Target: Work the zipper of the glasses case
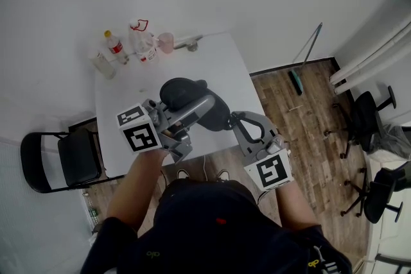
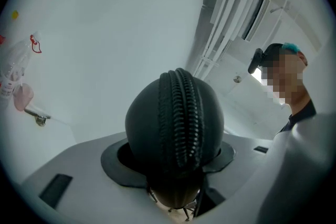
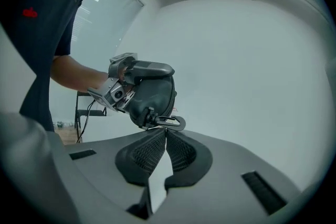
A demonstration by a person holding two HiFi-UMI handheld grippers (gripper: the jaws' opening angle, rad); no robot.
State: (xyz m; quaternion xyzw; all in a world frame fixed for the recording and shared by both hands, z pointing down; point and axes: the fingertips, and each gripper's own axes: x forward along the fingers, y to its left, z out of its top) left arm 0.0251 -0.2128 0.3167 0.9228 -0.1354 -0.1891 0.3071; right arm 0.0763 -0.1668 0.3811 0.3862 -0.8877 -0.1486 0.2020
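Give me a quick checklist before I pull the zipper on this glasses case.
1. Hold: left gripper clamped on glasses case: ok.
2. Access: zipper exposed, not covered by the jaws: ok.
3. Visible zipper teeth meshed: ok.
4. Jaws of right gripper together: ok.
5. Right gripper actually pinching anything: cannot tell; its tips meet just under the carabiner clip.
6. Case held off the table: ok.
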